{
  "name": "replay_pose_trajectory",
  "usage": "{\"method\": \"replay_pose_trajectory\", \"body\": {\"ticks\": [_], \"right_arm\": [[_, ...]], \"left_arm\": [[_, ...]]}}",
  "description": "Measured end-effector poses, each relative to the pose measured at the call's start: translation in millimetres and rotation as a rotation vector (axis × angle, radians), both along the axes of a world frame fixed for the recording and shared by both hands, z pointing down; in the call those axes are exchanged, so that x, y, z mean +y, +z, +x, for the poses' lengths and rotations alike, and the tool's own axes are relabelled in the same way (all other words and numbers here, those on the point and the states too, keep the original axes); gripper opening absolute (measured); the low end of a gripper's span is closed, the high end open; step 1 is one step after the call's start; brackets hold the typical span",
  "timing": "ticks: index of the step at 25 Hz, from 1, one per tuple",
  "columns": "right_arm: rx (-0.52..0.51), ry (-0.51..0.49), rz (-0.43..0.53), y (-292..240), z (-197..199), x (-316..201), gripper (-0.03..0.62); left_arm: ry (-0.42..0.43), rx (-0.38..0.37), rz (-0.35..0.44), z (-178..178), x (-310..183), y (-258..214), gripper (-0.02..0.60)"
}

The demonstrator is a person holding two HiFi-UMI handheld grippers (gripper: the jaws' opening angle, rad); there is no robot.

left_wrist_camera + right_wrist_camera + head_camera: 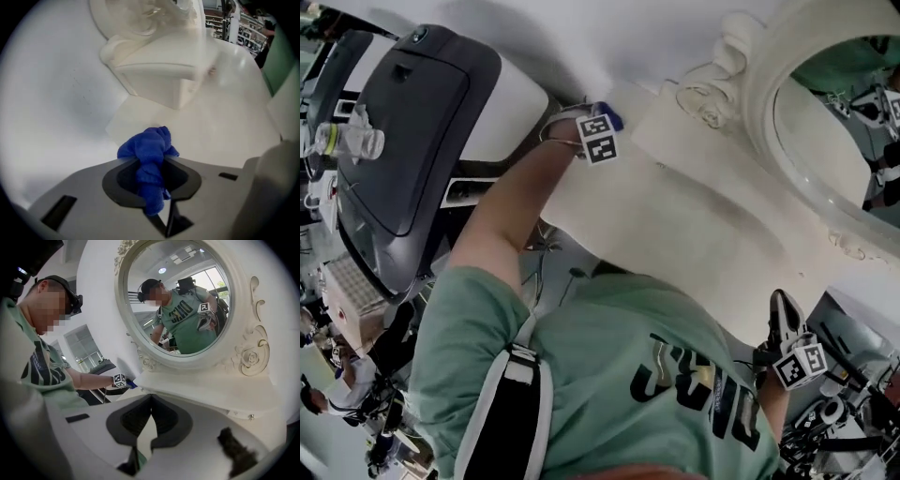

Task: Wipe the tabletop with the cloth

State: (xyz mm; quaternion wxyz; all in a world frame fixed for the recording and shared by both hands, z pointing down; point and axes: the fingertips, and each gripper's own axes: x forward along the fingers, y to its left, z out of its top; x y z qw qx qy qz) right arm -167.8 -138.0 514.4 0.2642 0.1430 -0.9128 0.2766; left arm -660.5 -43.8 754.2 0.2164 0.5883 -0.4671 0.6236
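Head view, left gripper [602, 127]: we see it at the end of our outstretched left arm, at the far left corner of the tabletop [694, 234].
Head view, cloth [616, 120]: only a small blue edge shows beside the gripper's marker cube, low at the tabletop corner; we cannot tell here if it touches the surface.
Head view, right gripper [782, 314]: it is near our body at the tabletop's near edge, well apart from the left one, with its jaws pointing toward the mirror [825, 141].
Head view, surroundings: a clear bottle [342, 141] stands far left beside a dark grey panel [412, 141].
Left gripper view, grip: the jaws are clamped on the bunched blue cloth [150, 154], which bulges out past the fingertips.
Left gripper view, tabletop [225, 122]: the pale surface runs ahead of the cloth, and the mirror's white base [159, 77] stands just beyond.
Right gripper view, jaws: the tips of the right gripper [150, 398] meet, with nothing between them.
Right gripper view, mirror [178, 296]: the round glass in its carved white frame [251, 350] reflects us in a green shirt.
Right gripper view, left gripper [123, 381]: it is at the left, low by the frame's foot, with a bit of blue cloth [131, 385] at its tip.
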Motion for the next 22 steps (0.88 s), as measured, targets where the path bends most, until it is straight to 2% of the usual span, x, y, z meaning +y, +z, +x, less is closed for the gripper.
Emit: {"method": "replay_pose_trajectory", "body": {"ticks": [5,8,11,14,18,20,22], "right_arm": [[-0.062,-0.072,-0.003,-1,29,14,0.012],[-0.077,-0.117,0.002,-2,44,18,0.012],[-0.073,-0.134,0.002,-6,59,21,0.012],[-0.071,-0.159,0.010,-11,58,13,0.012],[-0.078,-0.166,0.017,-17,39,6,0.012],[-0.082,-0.160,0.026,-22,21,2,0.012],[-0.084,-0.145,0.036,-27,2,-2,0.012]], "left_arm": [[-0.072,0.031,-0.074,82,130,1,0.106],[-0.167,0.049,-0.081,116,191,0,0.106],[-0.290,0.087,-0.054,135,229,-2,0.106],[-0.401,0.138,-0.025,146,248,-4,0.107],[-0.491,0.276,-0.031,153,271,-7,0.109],[-0.506,0.318,0.025,141,260,-22,0.109],[-0.458,0.319,0.132,112,210,-48,0.109]]}}
